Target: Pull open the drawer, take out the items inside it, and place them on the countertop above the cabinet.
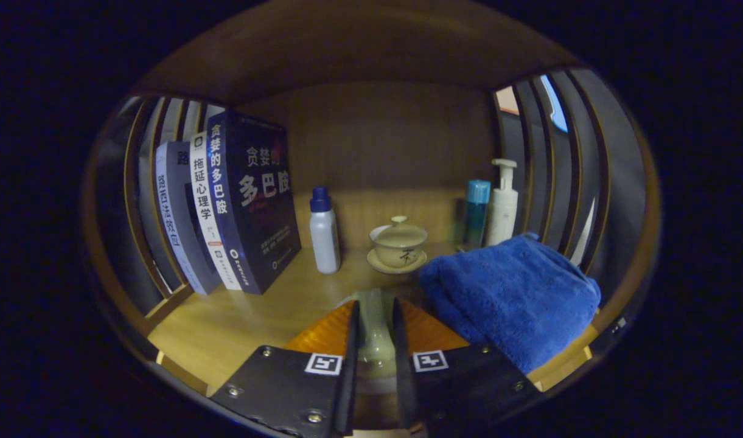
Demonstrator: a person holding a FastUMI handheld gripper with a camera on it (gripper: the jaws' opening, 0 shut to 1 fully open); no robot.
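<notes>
Three books [225,213] stand upright at the left end of the wooden countertop [225,328], leaning a little against the slatted side of the shelf; the nearest of them has a dark cover and faces outward; just to their right, apart from them, a small white bottle with a blue cap [324,231] stands upright; further right, near the middle and toward the back panel, a pale lidded cup [400,241] sits on its saucer; beyond it on the right a blue-capped bottle [477,212] and a white pump bottle [503,204] stand side by side in the back corner, close to the slats; in front of those two a folded blue towel [511,295] lies on the countertop, reaching toward the near edge. The gripper [376,331] is low over the front of the countertop, between the books and the towel; its fingers are drawn in to a narrow gap and both press on a small pale cup [374,316], which sits between them, its rim poking out just ahead of the tips; the lidded cup is beyond the fingers.
</notes>
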